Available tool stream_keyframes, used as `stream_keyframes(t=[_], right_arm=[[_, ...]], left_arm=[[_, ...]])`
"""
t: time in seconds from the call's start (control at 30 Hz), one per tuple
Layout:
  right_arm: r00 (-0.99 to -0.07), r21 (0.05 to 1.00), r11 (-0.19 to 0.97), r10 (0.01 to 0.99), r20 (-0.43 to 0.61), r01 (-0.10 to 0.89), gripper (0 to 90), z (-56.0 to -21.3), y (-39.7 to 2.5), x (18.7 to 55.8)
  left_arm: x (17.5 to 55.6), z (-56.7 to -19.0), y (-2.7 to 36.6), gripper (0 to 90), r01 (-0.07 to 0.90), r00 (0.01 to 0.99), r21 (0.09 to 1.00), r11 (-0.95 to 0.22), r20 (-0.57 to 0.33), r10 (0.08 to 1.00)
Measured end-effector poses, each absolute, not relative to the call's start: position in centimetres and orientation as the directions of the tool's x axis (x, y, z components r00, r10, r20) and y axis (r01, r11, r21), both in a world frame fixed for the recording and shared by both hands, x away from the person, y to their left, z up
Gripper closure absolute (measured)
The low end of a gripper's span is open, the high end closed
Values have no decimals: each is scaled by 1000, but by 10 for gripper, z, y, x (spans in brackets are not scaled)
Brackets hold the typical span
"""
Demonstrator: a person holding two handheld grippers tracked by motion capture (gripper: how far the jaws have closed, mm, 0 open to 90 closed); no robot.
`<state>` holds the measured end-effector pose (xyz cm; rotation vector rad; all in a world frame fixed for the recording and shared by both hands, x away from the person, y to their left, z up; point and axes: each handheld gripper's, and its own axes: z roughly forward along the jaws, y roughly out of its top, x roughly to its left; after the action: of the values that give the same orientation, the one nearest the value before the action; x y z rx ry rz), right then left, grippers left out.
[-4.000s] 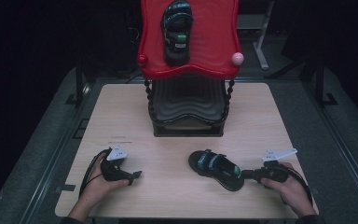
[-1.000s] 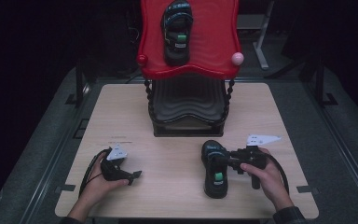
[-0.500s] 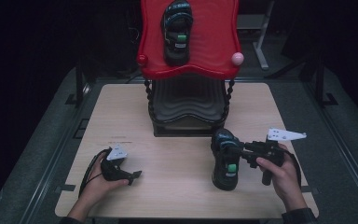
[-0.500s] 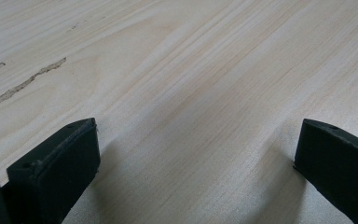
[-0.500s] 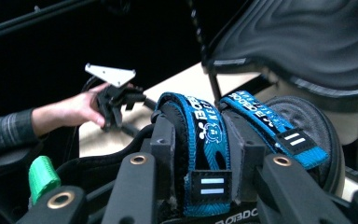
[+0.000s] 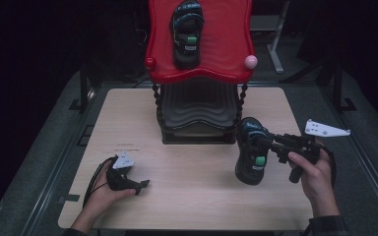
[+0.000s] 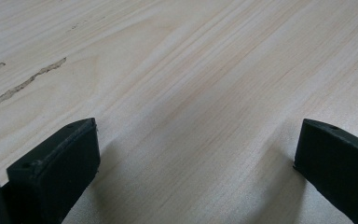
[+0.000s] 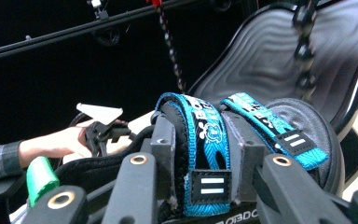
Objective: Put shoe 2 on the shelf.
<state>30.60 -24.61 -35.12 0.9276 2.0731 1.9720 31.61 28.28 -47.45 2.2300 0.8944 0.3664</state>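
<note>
Right gripper view is the close-up: the right gripper [image 8: 205,186] has its jaws clamped on a blue strap [image 8: 205,140] of the black sandal [image 8: 242,154], so it's gripping the shoe by the webbing. My guess is the sandal is light, with a soft strap and a stiffer sole, so the strap will flex and let the shoe swing; grabbing near where the strap meets the sole looks steadier. Left gripper view is just bare table [image 7: 191,70] with both jaws spread wide, holding nothing. High view gives the layout the other 2 can't: the left gripper [image 6: 140,184] resting near the front edge, the sandal [image 6: 252,152] tilted just right of the rack's black lower shelf [image 6: 197,113], and 1 matching second sandal [image 6: 187,32] lying on the red top tray [image 6: 226,39]
</note>
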Motion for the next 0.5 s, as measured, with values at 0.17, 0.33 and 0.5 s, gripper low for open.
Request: stream_keyframes(t=[0.17,0.33,0.5], right_arm=[[-802,954,-72,525,286,293,673,-330,-256,307],[-799,964,-78,546,254,254,673,-306,-263,311],[-798,974,-95,559,225,208,673,-279,-271,315]], left_arm=[[316,-475,283,0,496,721,698,-517,1,693],[316,-474,283,0,495,722,696,-519,3,692],[316,-474,283,0,496,722,696,-519,2,692]])
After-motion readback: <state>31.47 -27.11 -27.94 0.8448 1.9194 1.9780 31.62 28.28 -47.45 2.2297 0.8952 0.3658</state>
